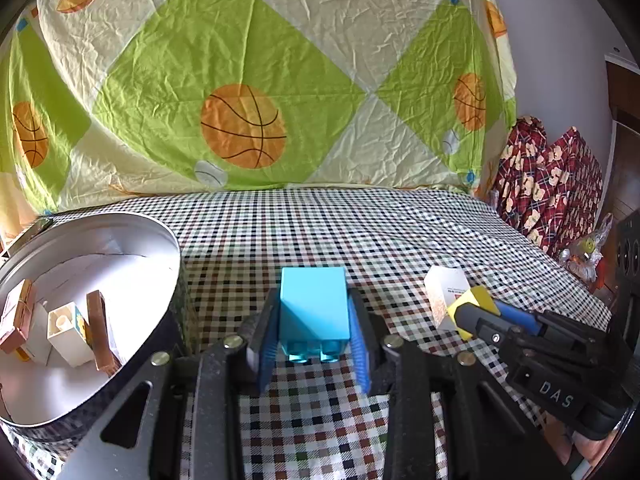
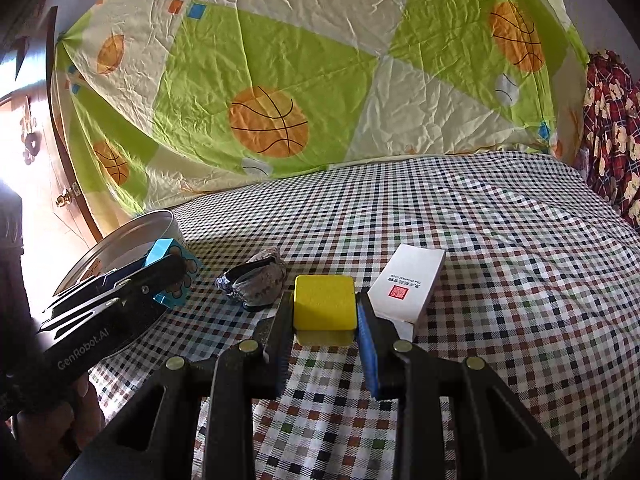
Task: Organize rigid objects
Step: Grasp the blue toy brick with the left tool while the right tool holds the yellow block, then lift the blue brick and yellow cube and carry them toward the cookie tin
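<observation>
My left gripper [image 1: 314, 316] is shut on a light blue toy brick [image 1: 314, 304], held above the checked cloth, right of a round metal tin [image 1: 160, 232]. The tin holds several small blocks and boxes [image 1: 68, 332]. My right gripper [image 2: 325, 316] is shut on a yellow block [image 2: 325, 306], also seen in the left wrist view [image 1: 476, 300]. A white card box [image 2: 408, 280] lies just right of the yellow block. The left gripper with the blue brick [image 2: 170, 256] shows at the left of the right wrist view, beside the tin [image 2: 132, 232].
A grey patterned fabric item [image 2: 256, 280] lies on the checked tablecloth [image 2: 500, 240] between the tin and the yellow block. A basketball-print sheet [image 1: 248, 80] hangs behind the table. Red patterned cloth [image 1: 548, 184] sits at the right edge.
</observation>
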A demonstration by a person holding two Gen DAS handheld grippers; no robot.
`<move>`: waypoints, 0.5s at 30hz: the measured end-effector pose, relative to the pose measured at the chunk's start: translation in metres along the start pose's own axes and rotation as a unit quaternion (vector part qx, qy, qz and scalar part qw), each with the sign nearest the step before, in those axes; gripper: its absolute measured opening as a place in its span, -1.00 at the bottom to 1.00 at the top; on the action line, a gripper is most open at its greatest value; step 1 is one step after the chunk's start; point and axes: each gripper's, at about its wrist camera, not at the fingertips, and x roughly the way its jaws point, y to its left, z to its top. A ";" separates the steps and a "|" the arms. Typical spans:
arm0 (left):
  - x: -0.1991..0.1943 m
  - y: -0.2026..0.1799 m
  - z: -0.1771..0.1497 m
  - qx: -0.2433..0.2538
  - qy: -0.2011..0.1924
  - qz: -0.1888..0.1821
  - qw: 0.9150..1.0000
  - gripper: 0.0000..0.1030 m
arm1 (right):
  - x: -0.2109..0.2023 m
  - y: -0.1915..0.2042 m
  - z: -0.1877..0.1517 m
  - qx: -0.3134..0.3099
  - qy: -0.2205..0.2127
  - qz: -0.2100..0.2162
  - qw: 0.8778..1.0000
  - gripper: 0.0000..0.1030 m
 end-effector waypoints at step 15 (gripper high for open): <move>-0.017 -0.002 -0.002 0.006 -0.044 0.024 0.999 -0.41 | -0.025 0.004 -0.006 -0.014 -0.077 0.014 0.997 -0.39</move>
